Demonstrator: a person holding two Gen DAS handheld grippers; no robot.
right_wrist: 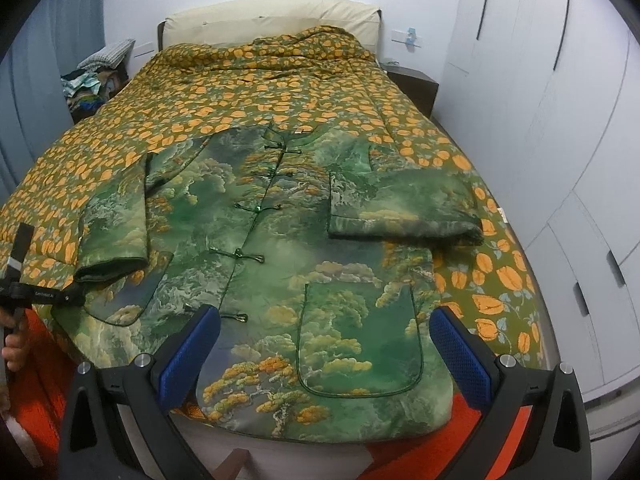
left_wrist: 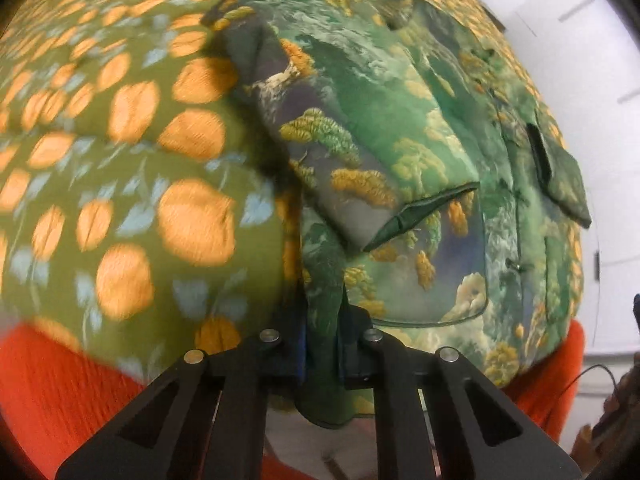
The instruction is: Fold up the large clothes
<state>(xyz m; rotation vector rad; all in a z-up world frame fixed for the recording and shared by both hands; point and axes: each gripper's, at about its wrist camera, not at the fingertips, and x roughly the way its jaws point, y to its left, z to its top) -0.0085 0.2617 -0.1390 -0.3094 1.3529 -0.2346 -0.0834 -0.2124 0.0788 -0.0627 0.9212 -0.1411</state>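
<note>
**Padded jacket on the bed, one corner pinched: what you can and can't make out**

The green landscape-print jacket (right_wrist: 280, 240) lies face up and flat on the bed, on top of an olive quilt (right_wrist: 240, 92) with orange leaf shapes. Its collar points toward the cream headboard (right_wrist: 272, 20) and its hem hangs at the near edge. The sleeve on the right of the right wrist view (right_wrist: 404, 208) is folded in across the chest; the other sleeve (right_wrist: 116, 236) lies along the jacket's left edge.

The left tool (left_wrist: 322, 344) is pressed together on a bit of the jacket's hem edge; the fabric runs straight down between its fingers, so the pads themselves are pretty much buried. In the right wrist view that same tool is mostly cut off at the left border: just a dark bracket and a hand (right_wrist: 14, 350) gripping it.

The right tool (right_wrist: 326, 340) sits spread wide over the hem by the patch pocket (right_wrist: 360, 336), blue pads clear of the cloth as far as I can tell.

The left wrist view is smeary on the quilt side. An orange-red sheet (right_wrist: 36, 392) peeks out under the quilt.

Writing: there's tiny white lettering on the left tool's bracket, too small to read. A small pale tag (right_wrist: 501, 213) sits at the quilt's right edge, also unreadable. The pile of stuff (right_wrist: 96, 80) beside the bed is just a jumble.
</note>
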